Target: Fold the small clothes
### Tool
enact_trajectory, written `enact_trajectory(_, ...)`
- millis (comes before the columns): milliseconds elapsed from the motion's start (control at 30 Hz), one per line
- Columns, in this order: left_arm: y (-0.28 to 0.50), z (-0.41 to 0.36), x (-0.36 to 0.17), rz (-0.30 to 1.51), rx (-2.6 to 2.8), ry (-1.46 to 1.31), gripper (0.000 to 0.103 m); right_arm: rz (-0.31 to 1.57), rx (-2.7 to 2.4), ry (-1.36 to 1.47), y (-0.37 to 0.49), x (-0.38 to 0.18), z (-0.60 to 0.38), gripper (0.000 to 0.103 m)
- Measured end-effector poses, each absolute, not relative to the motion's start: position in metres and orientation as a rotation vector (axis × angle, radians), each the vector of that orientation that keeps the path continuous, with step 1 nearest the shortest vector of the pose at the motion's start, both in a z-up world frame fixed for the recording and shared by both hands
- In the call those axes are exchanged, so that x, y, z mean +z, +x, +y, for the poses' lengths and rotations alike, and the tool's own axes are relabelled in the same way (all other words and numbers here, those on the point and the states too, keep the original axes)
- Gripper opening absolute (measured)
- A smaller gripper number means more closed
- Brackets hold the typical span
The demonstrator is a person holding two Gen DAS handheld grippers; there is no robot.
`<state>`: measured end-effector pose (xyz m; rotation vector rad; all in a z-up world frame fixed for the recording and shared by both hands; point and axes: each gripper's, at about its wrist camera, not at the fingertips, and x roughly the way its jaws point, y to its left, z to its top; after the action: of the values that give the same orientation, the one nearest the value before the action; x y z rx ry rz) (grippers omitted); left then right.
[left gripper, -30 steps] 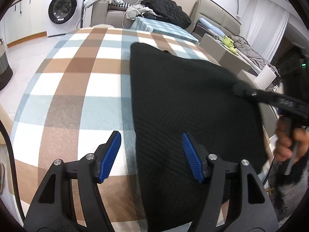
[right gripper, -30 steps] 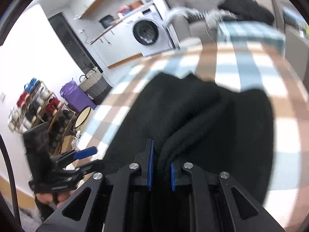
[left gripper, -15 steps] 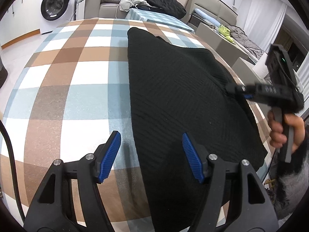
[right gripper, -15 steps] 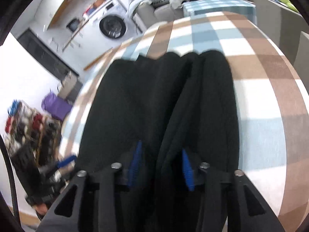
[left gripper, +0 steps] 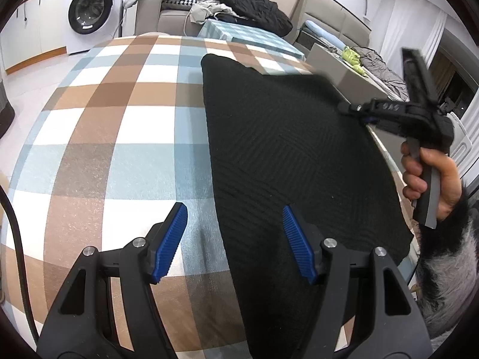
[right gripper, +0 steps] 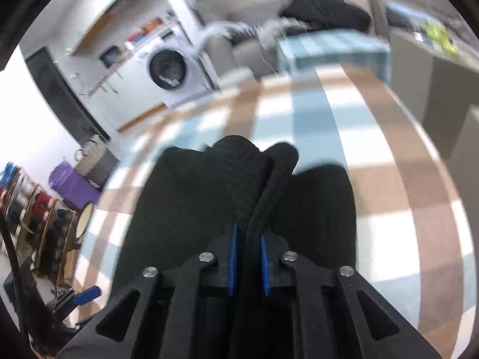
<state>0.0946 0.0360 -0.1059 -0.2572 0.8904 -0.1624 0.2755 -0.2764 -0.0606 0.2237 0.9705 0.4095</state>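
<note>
A black knitted garment (left gripper: 287, 155) lies spread on a checked brown, blue and white tablecloth (left gripper: 119, 137). My left gripper (left gripper: 235, 233) is open and empty, hovering over the garment's near left edge. My right gripper (right gripper: 248, 257) is shut on a raised fold of the black garment (right gripper: 245, 185) at its right edge. The right gripper also shows in the left wrist view (left gripper: 356, 109), held by a hand at the garment's far right side.
A washing machine (left gripper: 89, 12) stands at the back left. A sofa with heaped clothes (left gripper: 245, 9) sits behind the table. A second checked table (left gripper: 251, 34) stands beyond. Baskets and a shelf (right gripper: 45, 209) are on the floor at the left.
My right gripper opened briefly, then closed on the garment's edge and lifted a fold. My left gripper stayed open near the garment's left edge.
</note>
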Motion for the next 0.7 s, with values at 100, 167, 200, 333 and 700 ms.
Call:
enact_trajectory(100,0.092,0.033,-0.107,0.894,-0.175,-0.252,0.063,1.046,0.398,0.291,0.275,-0.082,-0.288,0.023)
enact_trajectory(167,0.087,0.029,-0.106,0.895,-0.188,-0.24,0.063,1.05,0.43,0.326,0.263,-0.083,-0.295,0.029)
enact_trajectory(200,0.086,0.027,-0.107,0.899,-0.195,-0.237,0.063,1.055,0.447,0.338,0.251,-0.083,-0.295,0.034)
enact_trajectory(333,0.078,0.018,-0.11,0.915,-0.219,-0.221,0.063,1.098,0.52,0.362,0.201,-0.087,-0.302,0.038)
enact_trajectory(700,0.06,0.004,-0.12,0.938,-0.243,-0.183,0.067,1.074,0.561,0.354,0.105,-0.089,-0.312,0.017)
